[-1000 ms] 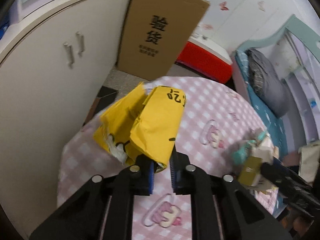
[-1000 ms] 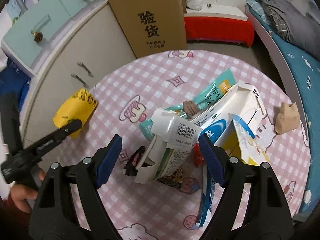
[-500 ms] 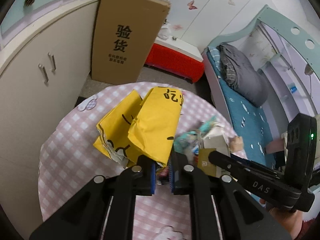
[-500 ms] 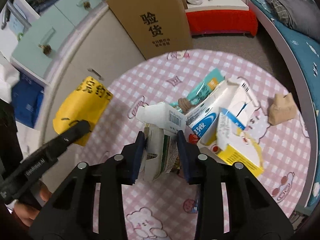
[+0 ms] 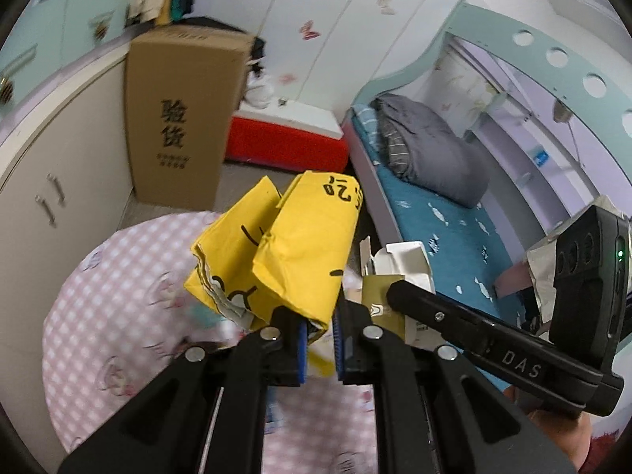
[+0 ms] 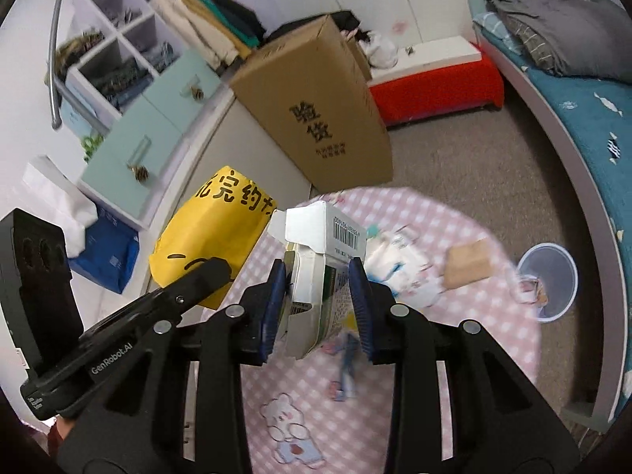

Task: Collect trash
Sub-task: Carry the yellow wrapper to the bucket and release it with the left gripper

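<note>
Currently, the scene reads as follows.
Left claw [image 5: 319,335]: clamped tight on the lower edge of a yellow paper bag [image 5: 304,245]; blue pads press the paper from both sides.
Yellow paper bag: held above the worktop [image 5: 98,316], folded, black characters printed along its upper end; also visible in the right wrist view [image 6: 209,237], left of the carton.
Right claw [image 6: 318,308]: gripping a white carton [image 6: 316,260] between its blue pads.
White carton: raised clear of the worktop, top flap open, barcode on its upper panel; in the left wrist view [image 5: 403,272] it sits just right of the yellow bag.
Worktop: round, covered with a pink checked cloth bearing cartoon figures [image 6: 454,355].
Remaining trash: a blurred pile of wrappers [image 6: 399,260] and a brown paper piece [image 6: 470,264] lie on the cloth beyond the carton.
Bin: a pale round bin [image 6: 547,288] stands on the floor just beside the worktop's right edge, some scraps inside.
Surroundings: a tall cardboard box [image 6: 316,110] stands against a cabinet [image 5: 59,158]; a bed [image 5: 434,237] with a grey quilt lies to the right.
</note>
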A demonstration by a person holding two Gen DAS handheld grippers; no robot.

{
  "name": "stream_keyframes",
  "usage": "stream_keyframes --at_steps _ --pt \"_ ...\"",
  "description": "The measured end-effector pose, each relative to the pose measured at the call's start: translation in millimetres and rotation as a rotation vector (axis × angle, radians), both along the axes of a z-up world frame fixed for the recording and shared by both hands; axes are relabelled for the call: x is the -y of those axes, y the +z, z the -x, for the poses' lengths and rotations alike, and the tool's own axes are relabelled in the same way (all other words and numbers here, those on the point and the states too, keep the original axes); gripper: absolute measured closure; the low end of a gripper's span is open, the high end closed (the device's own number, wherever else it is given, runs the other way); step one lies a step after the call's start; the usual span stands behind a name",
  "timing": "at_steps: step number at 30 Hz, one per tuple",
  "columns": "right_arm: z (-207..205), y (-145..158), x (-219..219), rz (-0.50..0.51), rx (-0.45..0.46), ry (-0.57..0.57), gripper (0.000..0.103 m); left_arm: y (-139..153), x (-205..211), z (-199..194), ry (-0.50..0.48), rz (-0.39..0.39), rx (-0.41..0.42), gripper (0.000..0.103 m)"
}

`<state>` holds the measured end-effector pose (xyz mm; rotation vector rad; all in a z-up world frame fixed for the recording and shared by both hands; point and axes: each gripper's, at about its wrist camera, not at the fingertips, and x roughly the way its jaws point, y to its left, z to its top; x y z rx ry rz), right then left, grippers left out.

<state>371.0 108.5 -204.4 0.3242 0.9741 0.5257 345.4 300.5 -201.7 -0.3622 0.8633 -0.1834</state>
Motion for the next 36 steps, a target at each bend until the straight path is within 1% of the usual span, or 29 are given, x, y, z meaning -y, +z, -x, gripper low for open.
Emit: stream_keyframes --at_steps 5,6,8,11,15,19,22,23,25,26,28,30,36 --pt "-12.4 2.4 85.0 -0.007 0.002 -0.035 0.071 5.4 80.0 -24.5 -0.025 -0.010 -0.010 0.093" --pt "-16.3 1.9 110.2 -0.002 0.000 -0.052 0.071 4.1 99.7 -32.0 -0.033 0.001 -0.023 0.093" --pt "-22.1 -0.4 147.1 0.013 -0.001 -0.082 0.071 1.6 131.8 -43.4 -0.050 0.019 -0.036 0.094" --pt "-32.4 -6.6 211.9 0.046 -0.011 -0.134 0.071 -6.1 180.2 -66.0 -0.083 0.018 -0.062 0.094" --pt "-45.1 -13.2 267.4 0.067 -0.024 -0.180 0.071 -11.5 242.4 -93.6 -0.138 -0.002 -0.079 0.094" --pt "-57.8 -19.0 302.1 0.064 -0.032 -0.206 0.071 -15.8 285.1 -114.5 -0.173 -0.037 -0.095 0.093" --pt "-67.5 -24.4 317.9 0.054 -0.034 -0.221 0.070 -17.3 303.9 -125.3 -0.181 -0.058 -0.105 0.093" --pt "-71.6 -25.6 320.9 0.050 -0.030 -0.223 0.067 -18.3 310.0 -129.8 -0.181 -0.071 -0.110 0.093" --pt "-81.9 -32.4 330.3 0.033 -0.030 -0.226 0.055 -19.9 319.8 -137.7 -0.182 -0.090 -0.118 0.093" --pt "-84.7 -33.7 334.9 0.037 -0.026 -0.234 0.040 -21.6 324.1 -140.8 -0.184 -0.095 -0.124 0.093" --pt "-91.5 -39.0 340.7 0.056 -0.026 -0.243 0.038 -23.4 327.7 -144.8 -0.188 -0.108 -0.134 0.093" --pt "-94.4 -41.1 349.7 0.036 -0.041 -0.261 0.038 -24.4 335.9 -148.6 -0.197 -0.115 -0.143 0.093" --pt "-88.3 -35.1 371.9 0.030 -0.024 -0.289 0.038 -29.2 362.1 -157.9 -0.239 -0.131 -0.158 0.093"
